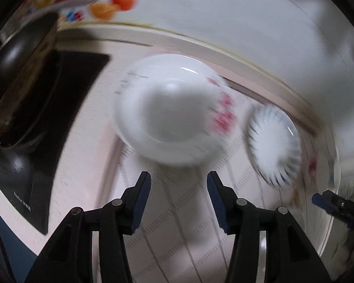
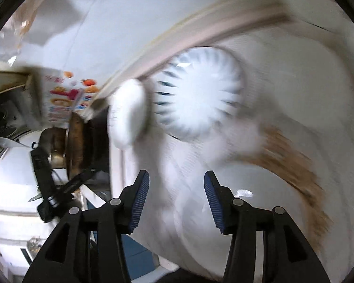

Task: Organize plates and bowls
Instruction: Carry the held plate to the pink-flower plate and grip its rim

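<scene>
Left gripper point(image 1: 179, 181) parted, nothing between the jaws; right gripper point(image 2: 176, 181) likewise parted and empty. Just beyond, on the counter point(image 1: 87, 141): white bowl with red flowers point(image 1: 172, 110), and to its right, apart, blue-rayed bowl point(image 1: 273, 143).
</scene>
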A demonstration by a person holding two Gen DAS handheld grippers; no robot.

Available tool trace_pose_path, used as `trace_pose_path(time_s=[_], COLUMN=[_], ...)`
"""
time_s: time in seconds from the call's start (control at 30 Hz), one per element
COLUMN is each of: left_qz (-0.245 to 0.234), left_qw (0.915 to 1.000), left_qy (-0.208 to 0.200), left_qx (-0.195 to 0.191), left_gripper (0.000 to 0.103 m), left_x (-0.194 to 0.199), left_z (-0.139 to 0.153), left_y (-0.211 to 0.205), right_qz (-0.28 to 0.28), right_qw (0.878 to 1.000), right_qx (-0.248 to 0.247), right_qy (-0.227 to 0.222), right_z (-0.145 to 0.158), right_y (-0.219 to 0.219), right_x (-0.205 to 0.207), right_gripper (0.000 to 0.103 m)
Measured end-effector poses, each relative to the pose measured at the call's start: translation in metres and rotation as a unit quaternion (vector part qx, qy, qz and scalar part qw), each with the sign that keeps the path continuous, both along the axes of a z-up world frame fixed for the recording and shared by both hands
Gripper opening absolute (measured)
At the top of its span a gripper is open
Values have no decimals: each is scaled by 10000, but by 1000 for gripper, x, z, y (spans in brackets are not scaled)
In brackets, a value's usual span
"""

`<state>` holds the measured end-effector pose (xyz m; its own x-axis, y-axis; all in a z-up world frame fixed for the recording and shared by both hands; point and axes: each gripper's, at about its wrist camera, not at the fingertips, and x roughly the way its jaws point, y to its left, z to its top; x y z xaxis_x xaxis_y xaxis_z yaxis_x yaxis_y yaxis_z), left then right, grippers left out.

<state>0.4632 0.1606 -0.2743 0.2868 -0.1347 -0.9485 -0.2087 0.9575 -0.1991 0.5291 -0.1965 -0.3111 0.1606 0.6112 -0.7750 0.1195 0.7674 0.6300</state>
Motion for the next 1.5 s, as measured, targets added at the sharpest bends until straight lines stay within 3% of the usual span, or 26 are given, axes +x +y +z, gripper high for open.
trace_pose_path(time_s=[0.2,0.43,0.53,0.57,0.67,0.73,0.9,1.2,1.5], left_qz=[440,260,106,75,-71,-99,-103,-304,-545], left_qw=[9989,9987,9985,9989,9991,9991,9993,9991,9983], left_qy=[180,416,523,439,309,289,297,246,52], left_qx=[-13,138,156,132,274,301,189,176,214], left_gripper=[47,47,47,47,35,34,32,32,32], left_x=[39,73,86,87,96,96,90,97,81], left_z=[-36,-73,-88,-88,-86,-87,-85,-75,-51], left_y=[59,67,65,65,61,61,63,60,42], right_qz=[224,507,614,663,781,841,983,958,999], right_qw=[9997,9978,9955,9947,9926,9918,9884,9882,9880], right_qx=[116,-396,-664,-717,-835,-879,-1138,-1131,-1118], right_qy=[18,185,274,313,396,390,205,391,359], right_z=[-23,-68,-88,-94,-109,-113,-112,-110,-81], right_y=[95,158,170,174,176,176,185,175,152], right_x=[91,174,191,195,201,202,200,188,157], right_gripper=[52,51,44,37,21,14,14,14,14])
